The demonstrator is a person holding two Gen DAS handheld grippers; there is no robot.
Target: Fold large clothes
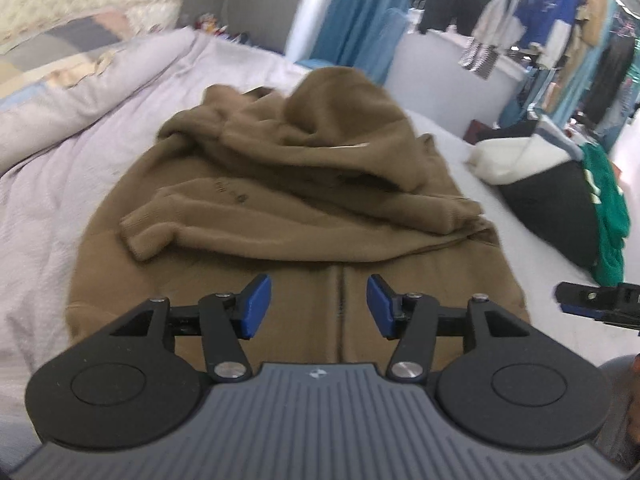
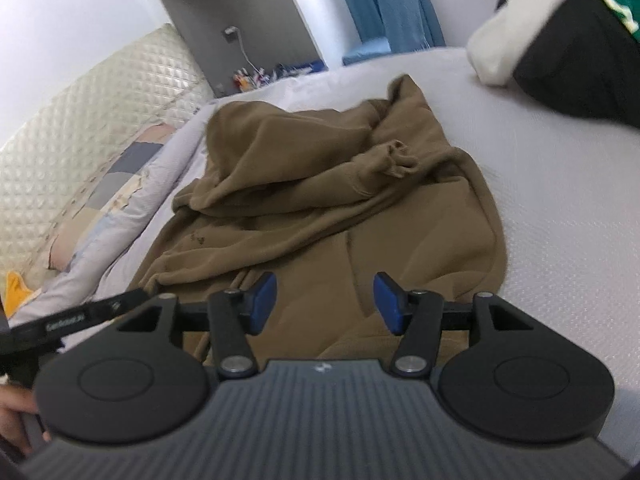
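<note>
Rumpled olive-brown fleece hoodie [image 2: 320, 200] lies on a bed with a pale lavender sheet [image 2: 560, 220]; one ribbed cuff [image 2: 396, 160] points up mid-heap. Right gripper [image 2: 325, 300], blue-padded jaws apart, nothing between them, above the hem. Cream quilted headboard [image 2: 100, 112] at left.

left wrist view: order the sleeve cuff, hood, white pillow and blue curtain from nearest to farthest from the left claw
1. Sleeve cuff: lying on the brown hoodie, just ahead-left of the left claw.
2. Hood: bunched at the garment's far end.
3. White pillow: right, on the bed; too close to the hood to call.
4. Blue curtain: beyond the bed.
</note>
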